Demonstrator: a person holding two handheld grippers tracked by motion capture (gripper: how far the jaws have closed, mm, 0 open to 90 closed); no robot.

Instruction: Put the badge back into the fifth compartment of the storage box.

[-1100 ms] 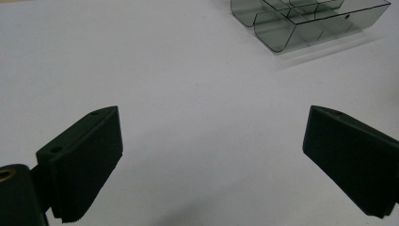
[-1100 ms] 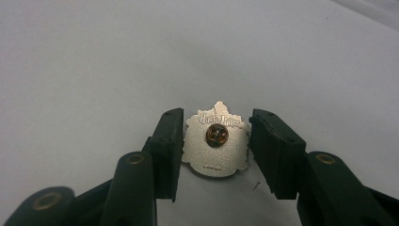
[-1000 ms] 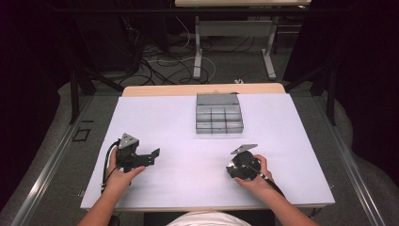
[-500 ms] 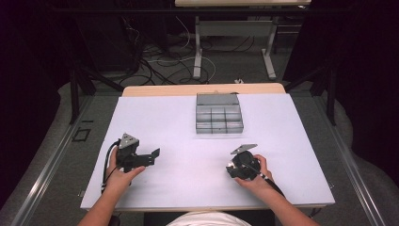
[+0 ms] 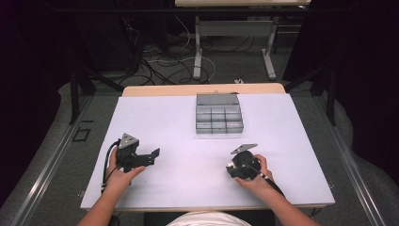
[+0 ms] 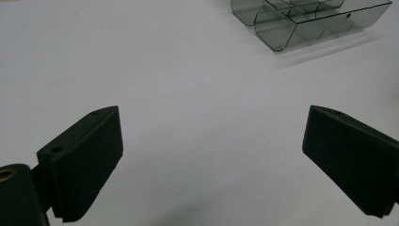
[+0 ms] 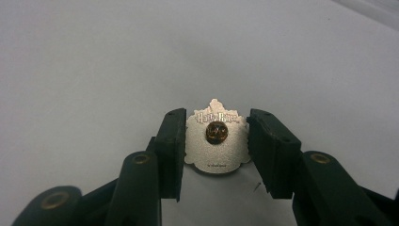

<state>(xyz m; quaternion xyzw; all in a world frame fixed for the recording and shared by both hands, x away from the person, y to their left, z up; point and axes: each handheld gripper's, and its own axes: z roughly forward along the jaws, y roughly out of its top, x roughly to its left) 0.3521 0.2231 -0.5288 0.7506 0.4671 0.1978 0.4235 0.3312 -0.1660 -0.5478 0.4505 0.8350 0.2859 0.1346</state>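
A metal pin badge (image 7: 216, 143) is sitting between the right gripper (image 7: 215, 150)'s closed jaws, low in the frame's centre, back side showing. Nothing is shifting against the earlier frames, so the grip is likely settling before a lift. The left gripper (image 5: 153, 154) is waiting wide open, empty. The compartment tray (image 5: 219, 118) is standing above centre, with bare table (image 5: 155, 117) all around.

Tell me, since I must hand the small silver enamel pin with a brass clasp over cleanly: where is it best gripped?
Probably by its two flat side edges, as the right gripper does now. The small silver pin shows its back, brass clasp at the centre, so jaws closing from either side clear the clasp. Coming from the lower, narrower end leaves the crest free.
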